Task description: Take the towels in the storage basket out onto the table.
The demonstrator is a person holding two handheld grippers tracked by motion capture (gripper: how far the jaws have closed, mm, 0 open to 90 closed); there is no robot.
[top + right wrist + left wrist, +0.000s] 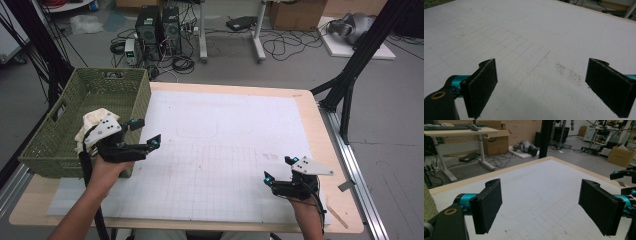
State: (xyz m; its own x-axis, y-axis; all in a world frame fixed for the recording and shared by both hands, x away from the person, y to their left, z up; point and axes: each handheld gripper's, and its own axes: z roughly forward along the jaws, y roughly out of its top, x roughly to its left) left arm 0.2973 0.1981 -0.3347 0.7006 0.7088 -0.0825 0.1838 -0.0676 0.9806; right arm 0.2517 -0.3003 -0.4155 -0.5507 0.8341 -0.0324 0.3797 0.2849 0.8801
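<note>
A soft cream-white cloth (95, 122) lies bunched up inside the green woven plastic basket (60, 145), which sits at the left edge of the wooden table (335, 200). So the cloth looks already put away, and that part of the job seems done.

The left gripper (146, 133) hovers just beside the basket's right wall, over the white gridded mat (225, 150). Its jaws are wide apart and hold nothing. The right gripper (278, 169) is near the front right corner of the table, well apart from the basket. Its jaws are wide apart too, with nothing between them.

The mat has only faint lines and a little dark dust on it. There seems to be little left to do here.
</note>
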